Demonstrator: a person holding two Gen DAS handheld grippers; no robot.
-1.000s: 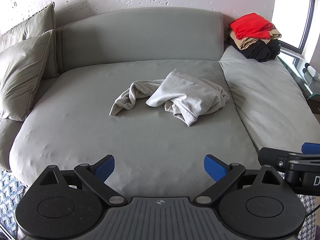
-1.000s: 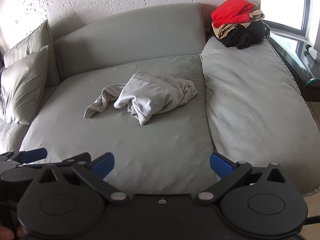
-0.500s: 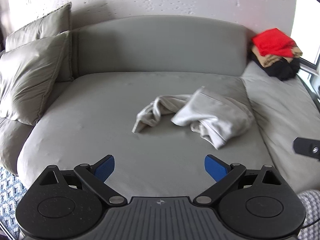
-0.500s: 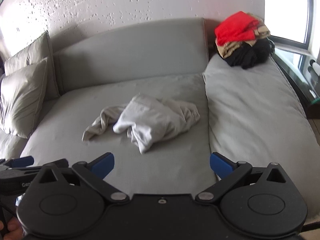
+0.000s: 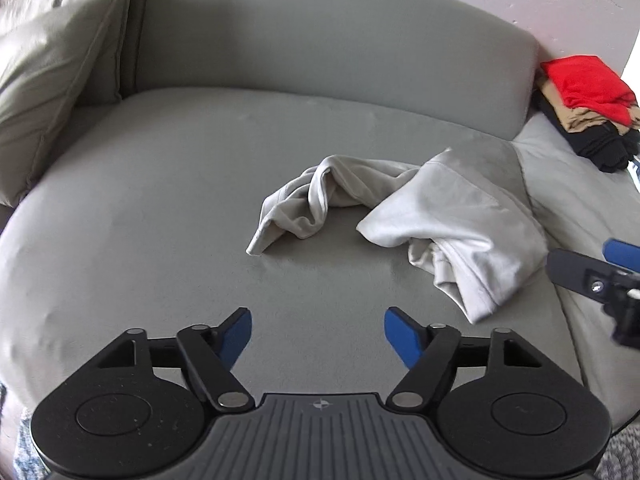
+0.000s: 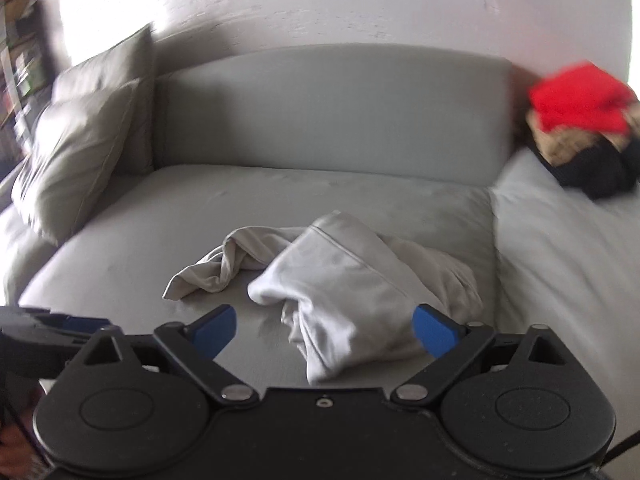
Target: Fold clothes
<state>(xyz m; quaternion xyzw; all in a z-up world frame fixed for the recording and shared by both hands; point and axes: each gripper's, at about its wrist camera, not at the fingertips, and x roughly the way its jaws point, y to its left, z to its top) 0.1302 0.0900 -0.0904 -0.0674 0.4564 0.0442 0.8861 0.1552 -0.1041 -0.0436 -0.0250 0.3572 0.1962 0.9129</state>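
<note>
Garment: pale grey garment (image 5: 436,216) lies crumpled mid-sofa (image 5: 160,184), one twisted end trailing left. Left gripper (image 5: 318,336) and right gripper (image 6: 324,330) hover near it, jaws apart and empty, probably to seize edges. Clothes pile (image 5: 584,100) sits at far right.

Daylight floods in from the far right, blowing out that edge. The right wrist view is smeared with motion blur; the wall (image 6: 340,4) glares white. Fisheye bending curves both frames' edges.
</note>
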